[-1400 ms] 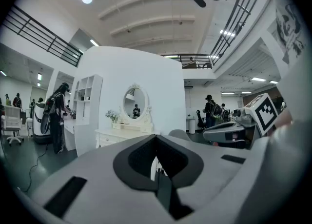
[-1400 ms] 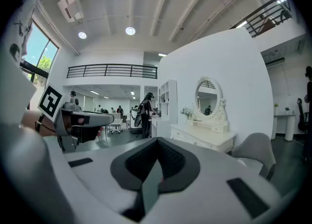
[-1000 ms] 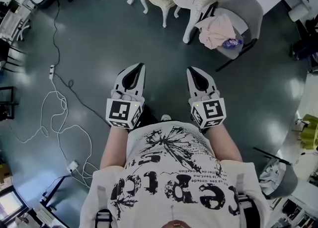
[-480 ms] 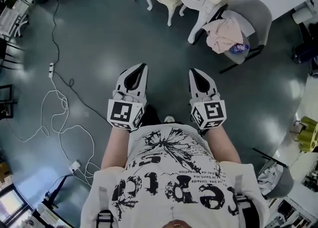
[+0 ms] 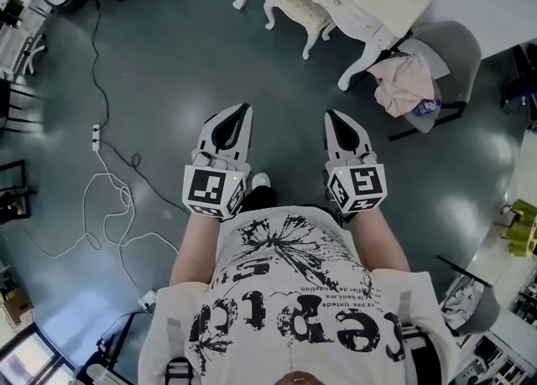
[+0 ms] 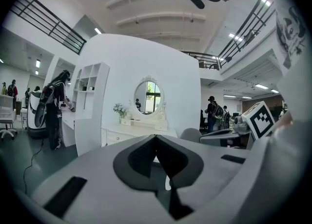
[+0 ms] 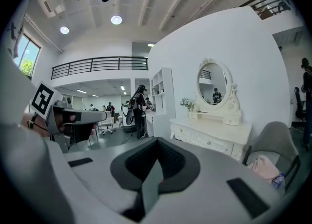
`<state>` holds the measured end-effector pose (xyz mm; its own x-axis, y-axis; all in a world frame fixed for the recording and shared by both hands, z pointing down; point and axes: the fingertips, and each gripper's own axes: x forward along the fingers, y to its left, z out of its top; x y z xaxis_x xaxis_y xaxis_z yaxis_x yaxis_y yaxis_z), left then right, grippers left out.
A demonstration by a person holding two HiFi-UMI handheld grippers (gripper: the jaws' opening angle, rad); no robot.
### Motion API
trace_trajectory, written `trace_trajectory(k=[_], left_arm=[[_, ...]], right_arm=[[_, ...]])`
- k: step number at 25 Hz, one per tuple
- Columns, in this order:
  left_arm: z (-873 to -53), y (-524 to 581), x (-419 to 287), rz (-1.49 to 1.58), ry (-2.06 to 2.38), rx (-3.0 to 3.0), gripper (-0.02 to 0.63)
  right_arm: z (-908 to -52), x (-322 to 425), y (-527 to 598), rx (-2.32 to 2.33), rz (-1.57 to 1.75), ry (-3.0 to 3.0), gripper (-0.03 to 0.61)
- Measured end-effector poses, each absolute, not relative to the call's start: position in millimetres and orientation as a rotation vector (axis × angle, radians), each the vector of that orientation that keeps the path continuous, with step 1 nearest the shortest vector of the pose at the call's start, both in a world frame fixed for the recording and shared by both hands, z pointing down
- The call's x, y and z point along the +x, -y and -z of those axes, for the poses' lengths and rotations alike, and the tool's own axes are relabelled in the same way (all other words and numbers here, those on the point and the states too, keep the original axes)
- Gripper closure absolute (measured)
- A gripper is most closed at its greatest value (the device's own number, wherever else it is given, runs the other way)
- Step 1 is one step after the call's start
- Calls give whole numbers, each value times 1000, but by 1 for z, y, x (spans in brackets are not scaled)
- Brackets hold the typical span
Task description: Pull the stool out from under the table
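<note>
A cream stool (image 5: 296, 7) with curved legs stands tucked under the white dressing table (image 5: 369, 7) at the top of the head view, well ahead of both grippers. My left gripper (image 5: 242, 110) and right gripper (image 5: 331, 115) are held side by side over the dark floor, both shut with nothing in them. In the left gripper view the left gripper (image 6: 156, 136) points toward the dressing table (image 6: 127, 131) and its oval mirror (image 6: 148, 97). From the right gripper (image 7: 157, 140) the table (image 7: 209, 137) shows at the right. The stool is hidden in both gripper views.
A grey chair (image 5: 457, 44) draped with a pink cloth (image 5: 407, 81) stands right of the table. A white cable and power strip (image 5: 96, 136) lie on the floor at left. Benches and equipment line the room's edges. A person with a backpack (image 6: 52, 108) stands at a counter.
The table, stool and grey chair have come nearer and shifted right in the head view as the person walks toward them. Both grippers keep their side-by-side pose, still shut.
</note>
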<state>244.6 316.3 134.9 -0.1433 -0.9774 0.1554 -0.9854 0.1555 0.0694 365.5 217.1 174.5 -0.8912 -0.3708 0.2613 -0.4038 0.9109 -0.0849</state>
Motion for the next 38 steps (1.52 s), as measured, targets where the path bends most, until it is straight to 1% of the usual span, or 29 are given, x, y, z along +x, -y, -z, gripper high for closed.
trace_trajectory(k=[8,13,24,28,38], left_arm=[[-150,-305,149,-72,2249,1884,597],[-168,-277,93,-68,2264,1825,597],[-162,-135,-22,-197,2241,1898,597],[-169,-86,-53,-213,2203,1924,597],[-223,30,-83,-240,1902,2101,597]], right_arm=[[-182,270,-187,603,-193,2810,563],[-192,217,-150,587,-205,2817,563],[-202,110,0,640,-210,2809,563],[-208,88,45,677,-226,2786,563],[-259,69,125,929,-336,2634,563]])
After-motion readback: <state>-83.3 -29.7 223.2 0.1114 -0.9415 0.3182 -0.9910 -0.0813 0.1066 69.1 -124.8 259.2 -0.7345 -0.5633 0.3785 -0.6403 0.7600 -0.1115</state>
